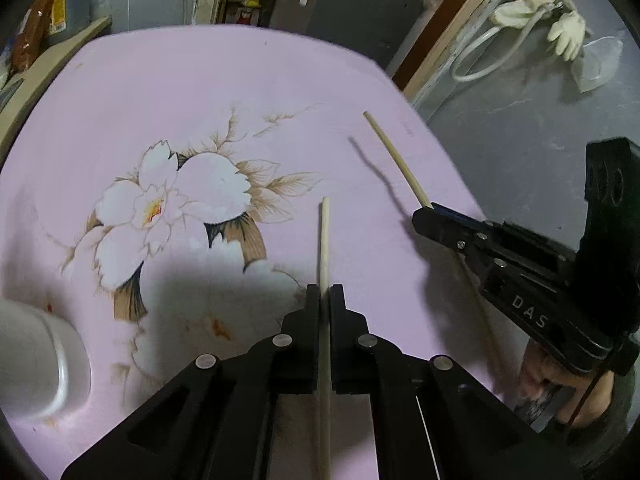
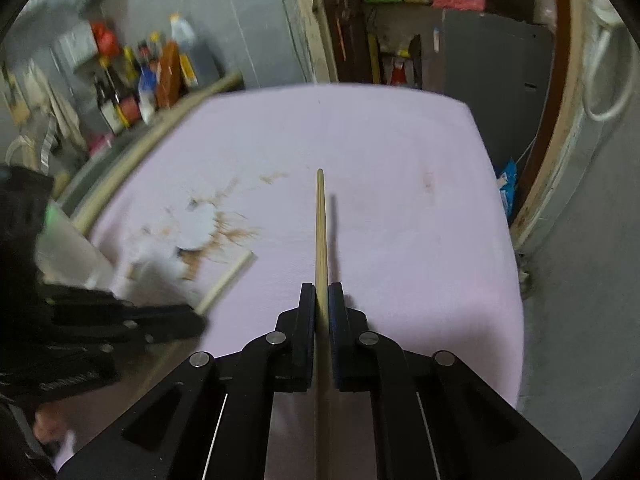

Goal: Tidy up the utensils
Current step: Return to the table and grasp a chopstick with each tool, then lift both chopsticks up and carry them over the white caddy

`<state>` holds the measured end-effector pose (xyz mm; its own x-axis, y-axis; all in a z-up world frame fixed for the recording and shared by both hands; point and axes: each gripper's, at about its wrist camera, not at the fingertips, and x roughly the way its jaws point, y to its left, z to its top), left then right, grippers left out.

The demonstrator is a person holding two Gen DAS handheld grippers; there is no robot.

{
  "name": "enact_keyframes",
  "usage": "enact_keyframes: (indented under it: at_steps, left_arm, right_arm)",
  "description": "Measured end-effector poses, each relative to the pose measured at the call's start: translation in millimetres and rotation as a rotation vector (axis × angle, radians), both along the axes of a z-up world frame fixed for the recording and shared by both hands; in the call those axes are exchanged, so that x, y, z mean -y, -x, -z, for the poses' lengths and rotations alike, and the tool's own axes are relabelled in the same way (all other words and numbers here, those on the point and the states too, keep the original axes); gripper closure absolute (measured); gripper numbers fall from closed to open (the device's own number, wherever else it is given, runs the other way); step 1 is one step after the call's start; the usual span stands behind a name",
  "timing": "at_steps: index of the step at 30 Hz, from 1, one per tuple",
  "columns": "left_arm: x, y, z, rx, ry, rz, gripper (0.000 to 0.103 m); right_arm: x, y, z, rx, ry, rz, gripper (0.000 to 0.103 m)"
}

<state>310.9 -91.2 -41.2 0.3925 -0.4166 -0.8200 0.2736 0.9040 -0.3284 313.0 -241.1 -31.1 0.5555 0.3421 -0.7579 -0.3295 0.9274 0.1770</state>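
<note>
While both my grippers are clamped, each on one chopstick, the pink flowered table [image 1: 168, 80] carries everything else: a white cup [image 1: 40, 364] lies near its left edge, in the left wrist view, and looks like the place for the sticks, though I only judge that from the task. My left gripper [image 1: 325, 294] is closed tight on the pale chopstick [image 1: 325, 232], which runs forward between the jaws over the table's near middle; my right gripper [image 2: 322, 292] is pinched on the tan chopstick [image 2: 320, 224], whose tip points toward the far edge and sits clear of the top, casting a shadow beside it. Judging by looks, these are light, stiff, thin wooden rods, smooth enough to swivel or slide in a pinch, so a hold near mid-length seems steadiest. Only white letters on the right gripper's side, "DAS" [image 1: 530, 312], can be read; bottle labels beyond the left edge are too blurred.
</note>
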Motion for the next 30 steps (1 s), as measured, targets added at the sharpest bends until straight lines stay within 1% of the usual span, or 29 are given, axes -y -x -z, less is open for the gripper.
enact_keyframes:
  at_steps: [2,6,10,16,19,21,25,30]
  left_arm:
    - [-2,11,-6,0.050,0.008,-0.011,0.101]
    - [-15,35,-27,0.184,0.055,-0.049,0.101]
    - [-28,56,-54,0.337,0.058,-0.111,0.101]
    - [-48,73,-90,0.501,0.107,-0.192,0.101]
    - [-58,80,-111,0.587,0.126,-0.227,0.101]
    - [-65,85,-123,0.628,0.129,-0.247,0.101]
    - [-92,99,-143,0.726,0.165,-0.296,0.101]
    - [-134,111,-166,0.822,0.175,-0.388,0.101]
  right_arm:
    - [-1,15,-7,0.053,-0.034,0.014,0.098]
    - [-9,44,-22,0.203,-0.054,0.020,0.098]
    - [-20,69,-41,0.364,-0.090,0.030,0.098]
    - [-41,91,-77,0.580,-0.161,0.013,0.098]
    - [-62,95,-94,0.651,-0.176,-0.014,0.099]
    - [-73,96,-103,0.681,-0.187,-0.031,0.099]
    - [-94,95,-121,0.706,-0.230,-0.068,0.099]
    - [-121,93,-142,0.724,-0.281,-0.118,0.099]
